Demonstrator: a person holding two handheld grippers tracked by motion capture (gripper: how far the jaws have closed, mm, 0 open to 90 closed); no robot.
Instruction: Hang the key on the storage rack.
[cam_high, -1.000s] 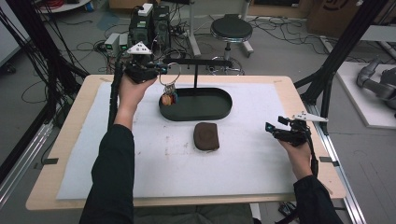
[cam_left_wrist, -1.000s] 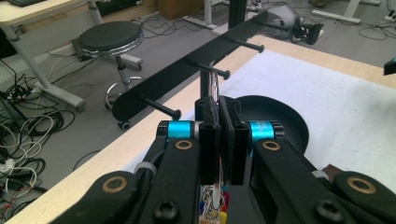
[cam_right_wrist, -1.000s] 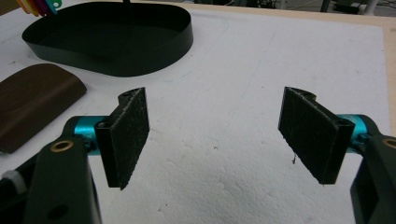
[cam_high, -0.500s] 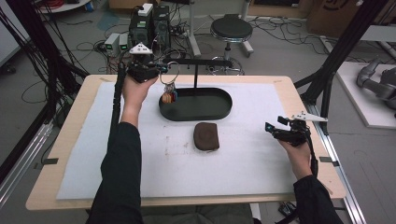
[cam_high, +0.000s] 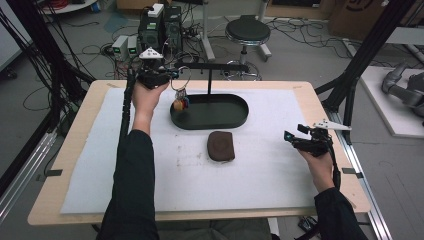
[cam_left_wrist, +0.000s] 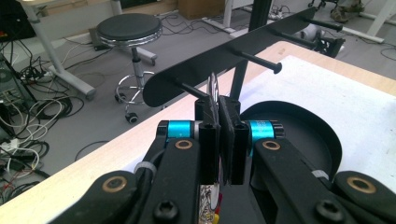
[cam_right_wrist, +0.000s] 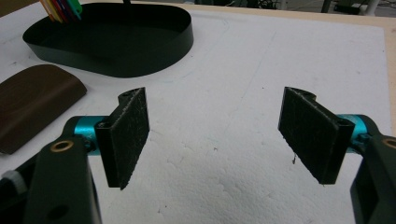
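Two grippers work over a white mat (cam_high: 260, 180) on a wooden table (cam_high: 95, 100). Left gripper (cam_high: 167, 75), held at the far left of the mat, is clamped on the key ring (cam_high: 181, 78); its jaws stand almost together with the thin metal ring pinched between the pads (cam_left_wrist: 208, 140), as the left gripper view shows. Keys and coloured tags (cam_high: 180, 102) hang from the ring above the left end of the black oval tray (cam_high: 240, 117). Just beyond the jaws runs the rack bar (cam_left_wrist: 243, 60) with its pegs (cam_left_wrist: 254, 60), carried on a post (cam_high: 209, 82) that rises from the tray. Right gripper (cam_high: 291, 140) hovers over the right part of the mat, well apart from the tray, with jaws spread wide and nothing between the pads (cam_right_wrist: 128, 135). Near the tray, at mid-mat, lies a brown pouch (cam_high: 220, 145).
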